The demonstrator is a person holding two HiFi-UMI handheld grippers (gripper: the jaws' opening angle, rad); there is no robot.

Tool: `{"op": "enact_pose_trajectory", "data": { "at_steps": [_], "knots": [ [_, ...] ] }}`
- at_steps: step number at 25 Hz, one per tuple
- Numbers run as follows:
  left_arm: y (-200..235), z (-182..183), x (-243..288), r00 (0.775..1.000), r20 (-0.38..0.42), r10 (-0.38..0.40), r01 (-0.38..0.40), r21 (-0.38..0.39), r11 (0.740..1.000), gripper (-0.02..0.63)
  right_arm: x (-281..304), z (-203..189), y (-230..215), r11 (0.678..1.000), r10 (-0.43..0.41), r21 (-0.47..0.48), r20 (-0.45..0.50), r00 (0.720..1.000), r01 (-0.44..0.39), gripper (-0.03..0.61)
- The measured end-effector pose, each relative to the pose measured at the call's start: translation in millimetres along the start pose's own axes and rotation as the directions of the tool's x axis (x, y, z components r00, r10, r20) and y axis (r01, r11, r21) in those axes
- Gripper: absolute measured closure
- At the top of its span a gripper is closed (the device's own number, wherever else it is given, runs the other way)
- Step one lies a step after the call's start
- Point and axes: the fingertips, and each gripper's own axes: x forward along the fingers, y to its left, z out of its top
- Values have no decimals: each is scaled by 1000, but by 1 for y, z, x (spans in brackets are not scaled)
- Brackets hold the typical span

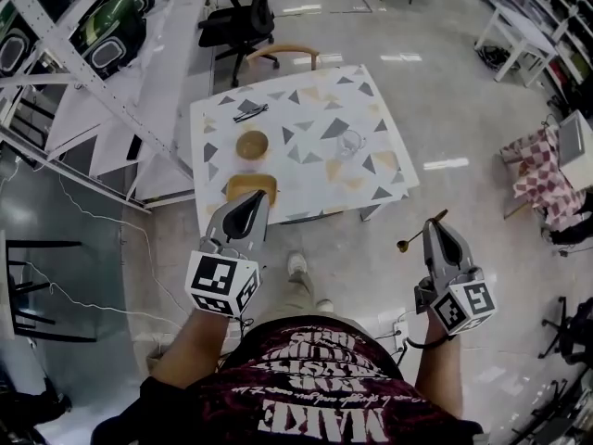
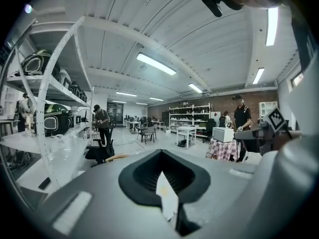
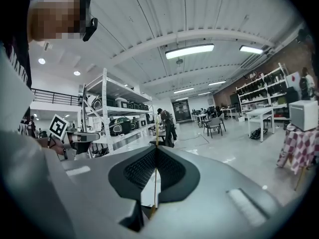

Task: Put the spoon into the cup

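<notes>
A clear glass cup [image 1: 347,143] stands on the patterned white table [image 1: 306,170], right of centre. My right gripper [image 1: 435,222] hangs off the table's near right corner, above the floor, shut on a thin golden spoon [image 1: 419,234] whose bowl points left. In the right gripper view the spoon's handle [image 3: 156,133] shows as a thin line pinched between the closed jaws. My left gripper [image 1: 255,197] is shut with nothing in it, over the table's near left edge. Its closed jaws fill the left gripper view, where the left gripper [image 2: 162,156] points up into the room.
On the table lie a brown bowl [image 1: 251,144], a yellow-brown plate [image 1: 250,186] partly under my left gripper, and a dark object [image 1: 250,111] at the far left. A black office chair [image 1: 239,21] and a wooden chair [image 1: 281,55] stand behind it. White shelving [image 1: 74,54] runs along the left.
</notes>
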Motion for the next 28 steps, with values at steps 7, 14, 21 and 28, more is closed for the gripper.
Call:
{"op": "enact_pose_trajectory", "data": {
  "at_steps": [7,14,21,28],
  "knots": [
    [21,10,39,1000,-3,-11,11,13,1000,614,32,16,-7,1000,-6,-3,10,1000,6,548],
    [38,17,77,1000,-5,-21,21,36,999,614,68,17,-22,1000,-20,16,-3,1000,20,548],
    [56,18,109,999,-23,-28,29,48,998,614,105,23,-35,1000,-23,18,-9,1000,23,548],
    [82,37,140,999,5,-42,42,38,998,614,139,42,-41,999,-43,3,5,999,43,548]
  ]
}}
